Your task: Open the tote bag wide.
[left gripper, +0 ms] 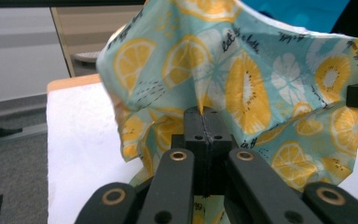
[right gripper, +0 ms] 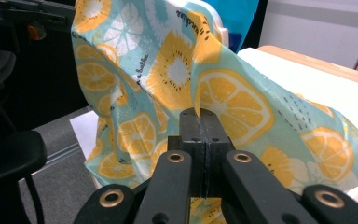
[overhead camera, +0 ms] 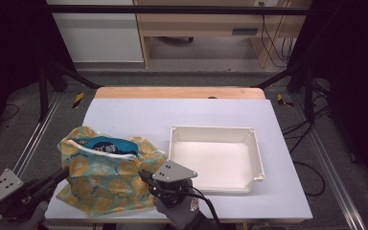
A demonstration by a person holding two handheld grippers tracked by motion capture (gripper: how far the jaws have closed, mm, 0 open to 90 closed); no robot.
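Left gripper (left gripper: 204, 112): clamped tight on a pinch of the lemon-print bag (overhead camera: 106, 173) at its near left side. It's only got a thin fold, so a tug could pull the cloth right out.

Right gripper (right gripper: 200, 114): same deal, clenched on the bag's near right corner, just beside the white tray (overhead camera: 214, 158). If that hand swings wide it'll likely knock the tray's wall.

Bag: sitting on the table (overhead camera: 124, 115) at the front left, mouth open toward the far side, slumped and wrinkly.

Blue packet (overhead camera: 109, 144): poking out of the bag's mouth. Lift the near corners too quickly and I reckon it slides out the back onto the table.

Tray: nothing in it, right of the bag. Light plastic by the look, so a bump could shove it toward the table edge.
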